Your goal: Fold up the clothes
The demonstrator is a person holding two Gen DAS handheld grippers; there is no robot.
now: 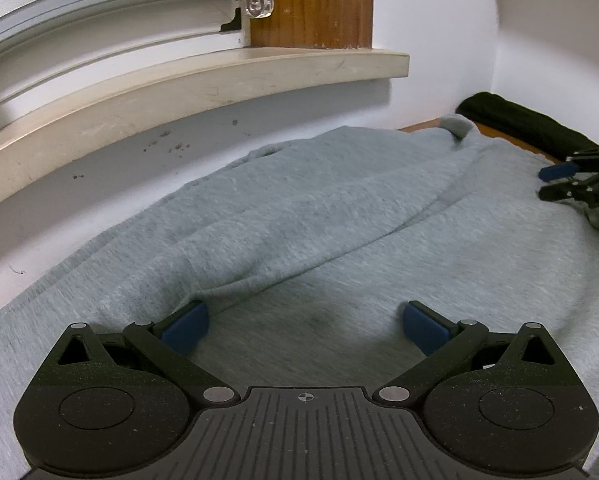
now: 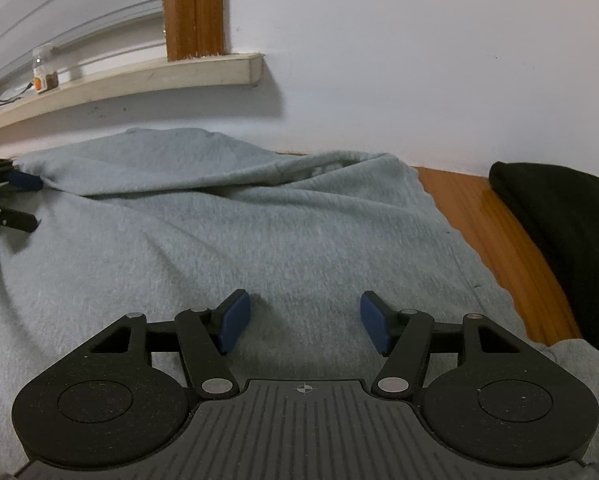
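Note:
A light grey sweatshirt (image 1: 299,208) lies spread over the wooden table, with a folded-over layer running along the wall side; it also fills the right wrist view (image 2: 227,232). My left gripper (image 1: 305,326) is open and empty, low over the cloth beside the fold's edge. My right gripper (image 2: 304,322) is open and empty, low over the flat cloth. The right gripper shows at the right edge of the left wrist view (image 1: 555,182). The left gripper shows at the left edge of the right wrist view (image 2: 19,200).
A black garment (image 2: 559,224) lies on the wooden table (image 2: 483,216) to the right, also in the left wrist view (image 1: 519,120). A white wall and a cream window sill (image 1: 203,88) run close behind the cloth. A small jar (image 2: 45,70) stands on the sill.

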